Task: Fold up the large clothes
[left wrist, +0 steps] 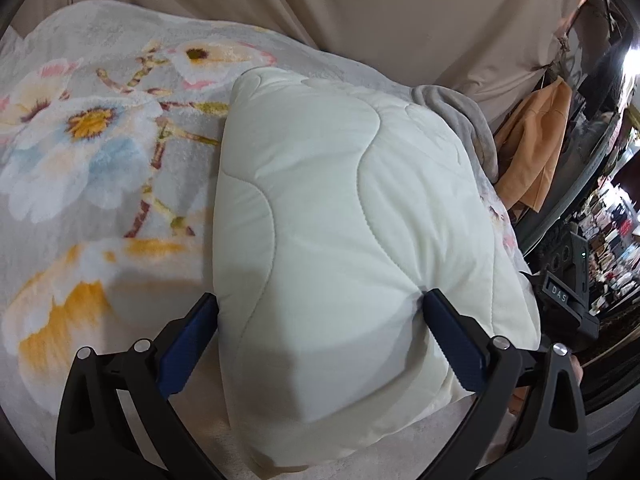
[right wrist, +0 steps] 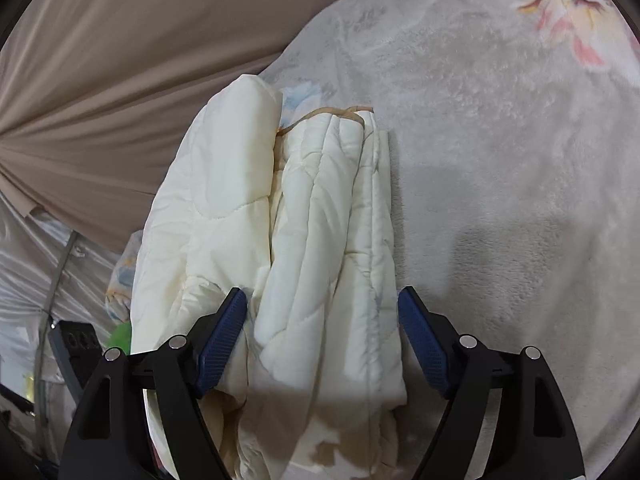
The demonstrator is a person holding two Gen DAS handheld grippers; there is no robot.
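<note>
A cream quilted comforter [left wrist: 340, 184] lies folded into a thick bundle on a floral fleece blanket [left wrist: 100, 140]. My left gripper [left wrist: 320, 298] stands wide open astride its near end; the right fingertip [left wrist: 434, 300] dents the padding and the left one rests beside the edge. In the right wrist view the comforter [right wrist: 320, 208] shows its stacked folded layers with a tan trim at the far end. My right gripper [right wrist: 322, 292] is open around these layers. Its left pad [right wrist: 224, 332] touches the fabric and its right pad [right wrist: 420, 336] stands just clear of it.
Beige draped fabric [left wrist: 360, 8] hangs behind the bed. A grey fleece [left wrist: 460, 112] and an orange garment [left wrist: 536, 152] lie past the bed's right edge, with a black device [left wrist: 560, 300] and cluttered shelves [left wrist: 612, 240] beyond. Open blanket [right wrist: 500, 140] spreads to the right.
</note>
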